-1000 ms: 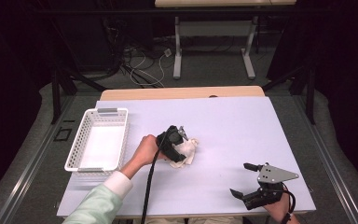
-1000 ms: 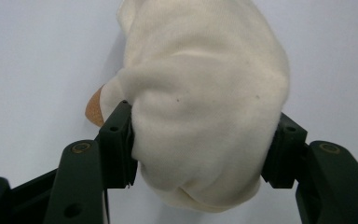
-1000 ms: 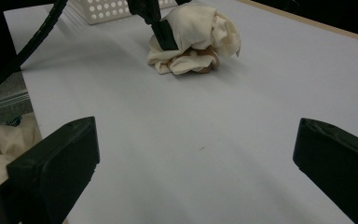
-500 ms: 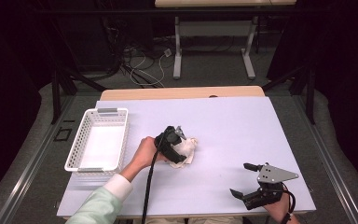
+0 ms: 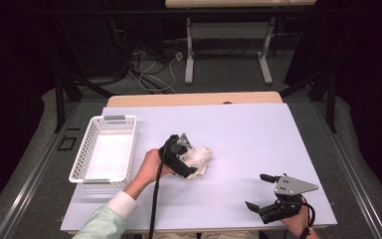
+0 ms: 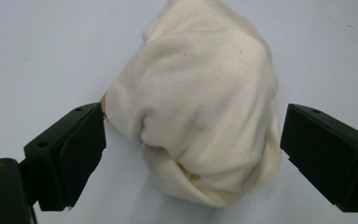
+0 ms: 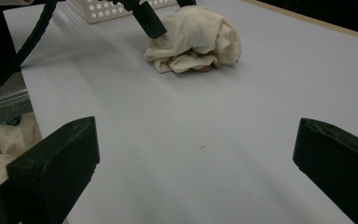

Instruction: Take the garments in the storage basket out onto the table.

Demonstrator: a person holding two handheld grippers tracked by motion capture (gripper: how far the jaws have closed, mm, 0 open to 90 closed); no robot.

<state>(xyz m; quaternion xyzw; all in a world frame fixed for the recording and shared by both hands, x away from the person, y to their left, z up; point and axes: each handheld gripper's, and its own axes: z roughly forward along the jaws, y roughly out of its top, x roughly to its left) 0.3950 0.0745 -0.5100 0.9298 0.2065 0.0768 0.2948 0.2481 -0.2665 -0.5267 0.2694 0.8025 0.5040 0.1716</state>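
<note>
White plastic basket [image 5: 105, 149]: perforated walls, standing on the bench to the outer side of the left jaws, apart from them.
Left hand [image 5: 151, 164]: wrapped round the left gripper's black body, pale green sleeve behind it, cable trailing back toward the bench edge.
Left gripper [image 6: 191, 154]: jaws spread wide, one to each side of the cloth; the near jaw just meets the cloth's edge, the far jaw stands a little clear of it.
Cream cloth [image 6: 200, 107]: crumpled into a rounded bundle, lying on the bench between the left jaws and not lifted; in the right gripper view it sits well ahead of the right jaws, folds tucked beneath.
Lavender bench [image 5: 248, 139]: smooth sheet surface with a wooden strip along its far edge.
Right gripper [image 5: 263, 191]: low over the bench near the person's edge, well apart from the cloth; jaws wide apart, bare bench between them; grey three-cornered plate on top.
</note>
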